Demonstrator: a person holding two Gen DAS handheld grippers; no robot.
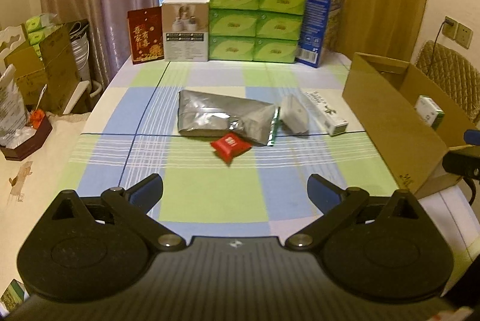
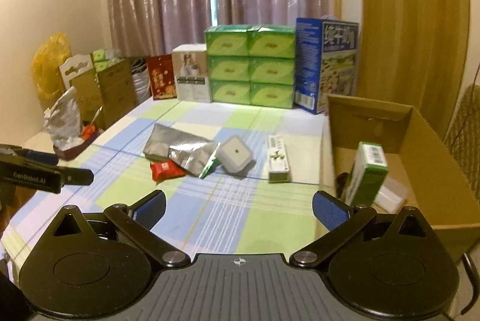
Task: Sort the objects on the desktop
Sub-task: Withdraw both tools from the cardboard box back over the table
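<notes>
On the checked tablecloth (image 1: 210, 201) lie a silver foil bag (image 1: 219, 118), a small red packet (image 1: 230, 145) in front of it, a white square case (image 1: 295, 115) and a long white box (image 1: 325, 112). My left gripper (image 1: 235, 189) is open over the near part of the cloth, short of the red packet, with nothing between its fingers. In the right wrist view the same foil bag (image 2: 180, 149), red packet (image 2: 165, 170), white case (image 2: 235, 154) and long box (image 2: 277, 158) lie ahead. My right gripper (image 2: 238, 207) is open and empty beside the cardboard box (image 2: 426, 146).
The open cardboard box (image 1: 390, 122) at the right edge holds a green-and-white carton (image 2: 367, 171). Stacked green tissue packs (image 1: 258, 20), a blue carton (image 1: 315, 20), a white box (image 1: 186, 29) and a red card (image 1: 145, 34) line the far edge. Clutter stands off the left side.
</notes>
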